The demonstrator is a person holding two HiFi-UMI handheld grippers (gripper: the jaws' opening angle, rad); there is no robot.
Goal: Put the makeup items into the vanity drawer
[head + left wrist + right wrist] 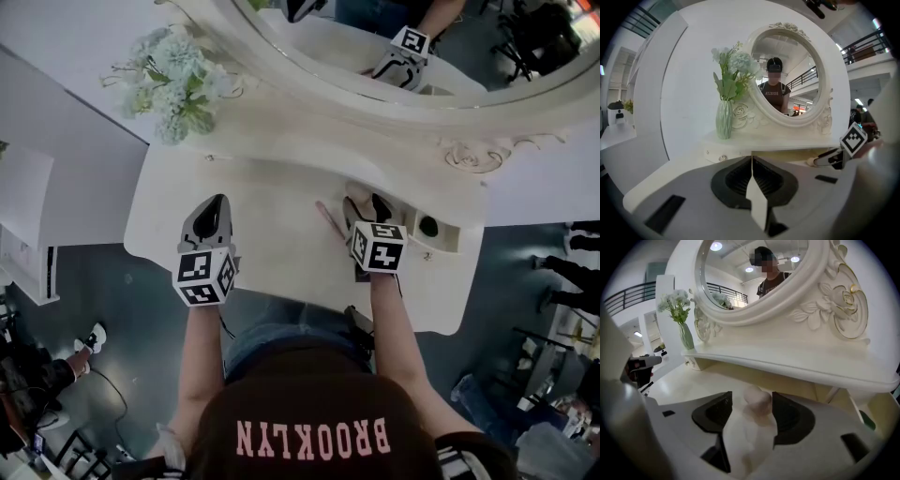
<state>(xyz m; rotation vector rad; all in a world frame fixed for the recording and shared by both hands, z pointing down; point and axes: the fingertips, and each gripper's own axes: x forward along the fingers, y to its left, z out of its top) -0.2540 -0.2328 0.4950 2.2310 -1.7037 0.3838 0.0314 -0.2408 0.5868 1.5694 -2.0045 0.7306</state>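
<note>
**Now at the drawer: right gripper spread around a pink makeup item**

Plainly, the right gripper (751,399) is holding its jaws spread wide. A pale pink makeup item (757,404) with a rounded top is standing between them. The left pad is showing a gap beside the item, while the right pad is sitting very close to the rounded top. The blur is making it hard to say whether that pad is touching. The gripper is pointing down toward the back of the white table (272,258). The open drawer (448,246) is lying directly ahead of its tips and stretching off to its right. Whether the item is hanging over the drawer or over the table's edge cannot be told. A dark round item (428,226) is resting inside the drawer, to the right of this gripper. A slim pink stick (330,221) is lying on the table just to the gripper's left, apart from the jaws.

The left gripper (751,159) is keeping its jaws pressed together with nothing between them. It is hovering over the table, well to the left of the right gripper. The flowers (173,84) are standing ahead of it and to its left, and the oval mirror (787,70) is rising straight ahead.
</note>
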